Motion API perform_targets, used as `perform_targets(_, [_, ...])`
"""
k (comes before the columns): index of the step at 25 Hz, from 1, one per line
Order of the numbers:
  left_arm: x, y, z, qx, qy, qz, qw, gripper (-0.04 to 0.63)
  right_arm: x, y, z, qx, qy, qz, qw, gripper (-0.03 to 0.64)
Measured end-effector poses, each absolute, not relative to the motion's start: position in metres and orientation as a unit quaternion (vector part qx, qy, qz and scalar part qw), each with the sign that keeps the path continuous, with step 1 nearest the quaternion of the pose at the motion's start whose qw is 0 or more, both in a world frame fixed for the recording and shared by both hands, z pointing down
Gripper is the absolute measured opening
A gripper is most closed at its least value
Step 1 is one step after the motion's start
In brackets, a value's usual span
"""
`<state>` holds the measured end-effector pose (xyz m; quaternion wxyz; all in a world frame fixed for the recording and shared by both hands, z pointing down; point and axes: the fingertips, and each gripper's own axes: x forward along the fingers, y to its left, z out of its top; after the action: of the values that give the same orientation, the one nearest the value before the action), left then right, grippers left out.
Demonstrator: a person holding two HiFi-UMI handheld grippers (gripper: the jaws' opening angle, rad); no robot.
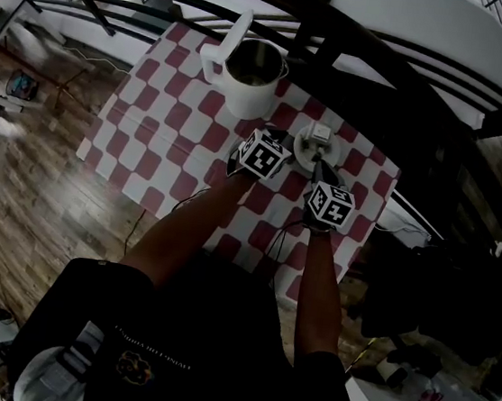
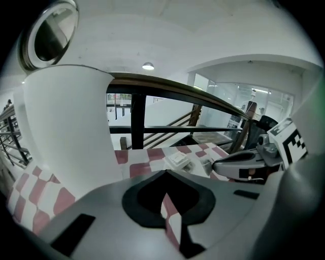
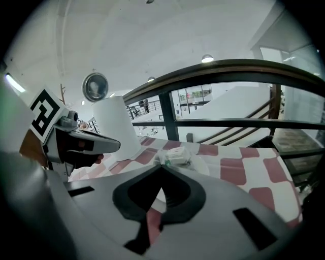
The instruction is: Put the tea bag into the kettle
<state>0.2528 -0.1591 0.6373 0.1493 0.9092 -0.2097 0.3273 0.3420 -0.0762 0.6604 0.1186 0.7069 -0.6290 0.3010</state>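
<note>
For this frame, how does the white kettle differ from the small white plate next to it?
The kettle stands tall with its lid flipped open, while the plate is low and flat. The kettle is much the bigger of the two. The plate carries the tea bag, while the kettle's open mouth shows none. Both are white and stand on the checked tablecloth.

dark printed shirt, grey grippers, black-and-white marker cubes
</note>
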Motion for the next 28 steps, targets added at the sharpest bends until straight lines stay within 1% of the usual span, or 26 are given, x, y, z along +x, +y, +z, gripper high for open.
perform_targets(11, [0.228, -0.159, 0.597, 0.919, -0.234, 0.287, 0.135, 0.003, 0.317, -0.072, 0.633, 0.702, -0.648, 0.276, 0.103, 0.011])
perform_targets(28, [0.170, -0.163, 0.561, 0.916, -0.278, 0.265, 0.119, 0.003, 0.281, -0.075, 0.586, 0.692, -0.678, 0.233, 0.084, 0.011])
